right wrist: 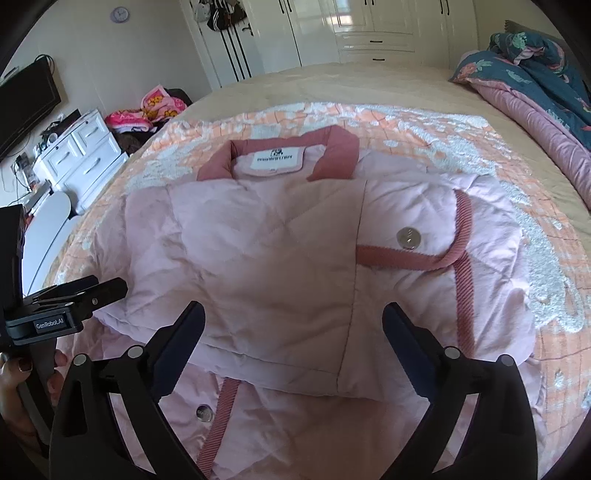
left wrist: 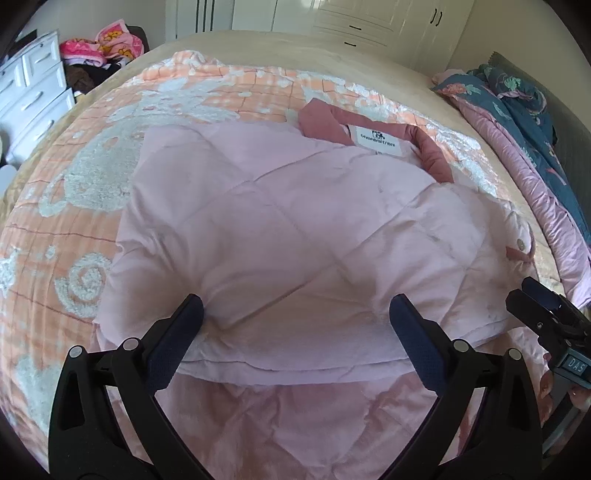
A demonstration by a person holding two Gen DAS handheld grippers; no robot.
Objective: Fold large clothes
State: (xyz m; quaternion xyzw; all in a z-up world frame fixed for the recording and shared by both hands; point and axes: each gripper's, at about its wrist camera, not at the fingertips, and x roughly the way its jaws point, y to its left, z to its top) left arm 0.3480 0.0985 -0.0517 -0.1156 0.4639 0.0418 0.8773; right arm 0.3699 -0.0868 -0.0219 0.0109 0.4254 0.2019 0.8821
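1. Two hand-held grippers hover over one pale pink quilted jacket (left wrist: 280, 229) lying on an orange-and-white patterned blanket (left wrist: 74, 177) spread across the bed (right wrist: 332, 88).
2. At far left stands a white chest of drawers (right wrist: 81, 155), with a heap of pink printed cloth (right wrist: 155, 107) behind it.
3. The left hand-held gripper (left wrist: 295, 310) has its jaws wide apart, above the jacket's folded lower edge, gripping nothing.
4. The jacket's dusty-rose collar (right wrist: 336, 151) points toward the white wardrobe (right wrist: 376, 29); its white label (right wrist: 275, 158) faces up.
5. The right hand-held gripper (right wrist: 293, 317) also has its jaws spread, empty, over the folded front near a silver snap button (right wrist: 409, 236).
6. At far right lies a crumpled dark teal floral quilt (right wrist: 539, 70).
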